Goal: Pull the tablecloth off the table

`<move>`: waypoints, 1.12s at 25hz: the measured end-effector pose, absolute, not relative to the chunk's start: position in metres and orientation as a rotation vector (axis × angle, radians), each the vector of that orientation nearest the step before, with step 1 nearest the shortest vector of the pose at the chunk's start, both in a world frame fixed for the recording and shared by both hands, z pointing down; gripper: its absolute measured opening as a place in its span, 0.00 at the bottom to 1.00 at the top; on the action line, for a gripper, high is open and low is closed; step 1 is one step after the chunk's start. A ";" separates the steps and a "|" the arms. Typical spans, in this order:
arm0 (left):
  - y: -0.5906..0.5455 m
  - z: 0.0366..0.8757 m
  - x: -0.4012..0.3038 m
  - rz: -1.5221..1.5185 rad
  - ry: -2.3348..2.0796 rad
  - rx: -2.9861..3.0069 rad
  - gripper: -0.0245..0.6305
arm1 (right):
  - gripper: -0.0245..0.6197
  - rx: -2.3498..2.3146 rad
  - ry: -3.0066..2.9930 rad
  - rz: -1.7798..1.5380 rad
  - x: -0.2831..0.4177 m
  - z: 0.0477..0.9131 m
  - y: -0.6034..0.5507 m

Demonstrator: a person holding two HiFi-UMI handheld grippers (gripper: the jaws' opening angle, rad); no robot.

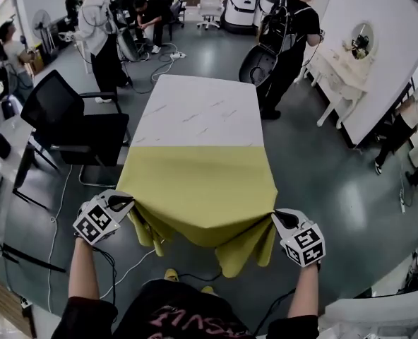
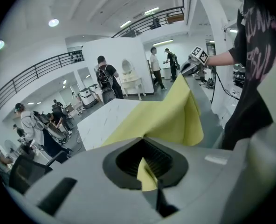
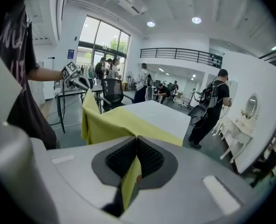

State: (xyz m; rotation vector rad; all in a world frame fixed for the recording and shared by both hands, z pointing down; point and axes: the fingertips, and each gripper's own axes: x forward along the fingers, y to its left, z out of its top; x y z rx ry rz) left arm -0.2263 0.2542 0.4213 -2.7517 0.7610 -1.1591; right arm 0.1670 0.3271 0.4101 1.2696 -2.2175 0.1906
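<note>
Yellow-green tablecloth [image 1: 195, 189] covered only the near half of the white table [image 1: 198, 108]. The far half lay bare, so the pull looked to be about midway. The left gripper [image 1: 126, 203] was pressed shut on the cloth's near left corner, and the right gripper [image 1: 277, 215] was pinched shut on the near right corner. In each gripper view a fold of fabric showed between the jaws. Both grippers were held off the near end of the table, with the cloth stretched between them and its front edge sagging in loose folds toward the floor.

The next move, as I judged it, called for drawing both grippers back toward the person evenly, with a firm grip, until the far hem slid past the near edge and the cloth came free.

The cloth looked thin, plain and soft. It lay smooth on the tabletop with a straight far hem, and was bunched only at the two pinched corners.
</note>
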 end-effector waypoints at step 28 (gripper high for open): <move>0.240 0.337 -0.228 -0.239 1.510 -2.928 0.05 | 0.07 1.975 -2.371 0.183 0.158 0.321 0.306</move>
